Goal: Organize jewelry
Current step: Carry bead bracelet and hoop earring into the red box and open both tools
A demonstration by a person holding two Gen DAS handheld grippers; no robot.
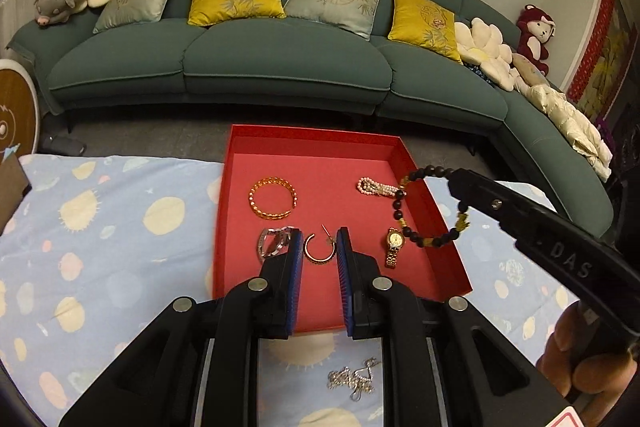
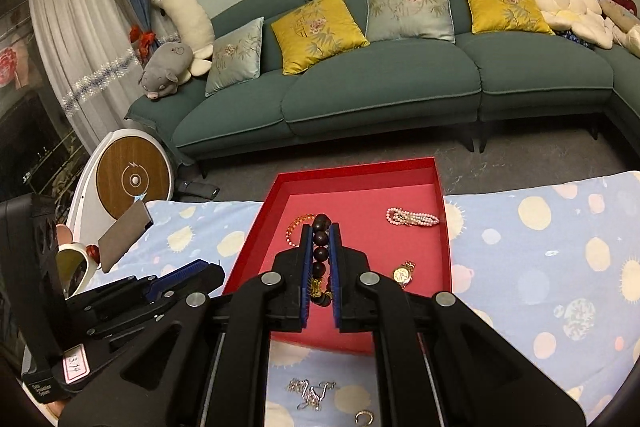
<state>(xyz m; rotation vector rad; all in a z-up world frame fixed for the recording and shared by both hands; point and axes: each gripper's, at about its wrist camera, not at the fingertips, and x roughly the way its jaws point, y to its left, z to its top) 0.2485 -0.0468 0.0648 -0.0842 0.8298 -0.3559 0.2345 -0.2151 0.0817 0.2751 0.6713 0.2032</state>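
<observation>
A red tray (image 1: 436,223) lies on the spotted blue cloth. In it are a gold bangle (image 1: 273,197), a silver watch (image 1: 274,243), a hoop earring (image 1: 319,247), a gold watch (image 1: 395,241) and a pearl bracelet (image 1: 376,187). My right gripper (image 2: 320,227) is shut on a dark bead bracelet (image 2: 320,239). Seen from the left wrist, the bead bracelet (image 1: 397,205) hangs from the right gripper (image 1: 452,179) over the tray's right wall. My left gripper (image 1: 320,239) hovers above the tray's near part, its jaws close together with nothing between them.
A tangled silver chain (image 2: 310,393) and a small hoop (image 2: 364,417) lie on the cloth (image 2: 540,247) in front of the tray. A green sofa (image 1: 280,67) with cushions stands behind. A round wooden-faced device (image 2: 130,181) and a dark box (image 2: 28,267) sit at the left.
</observation>
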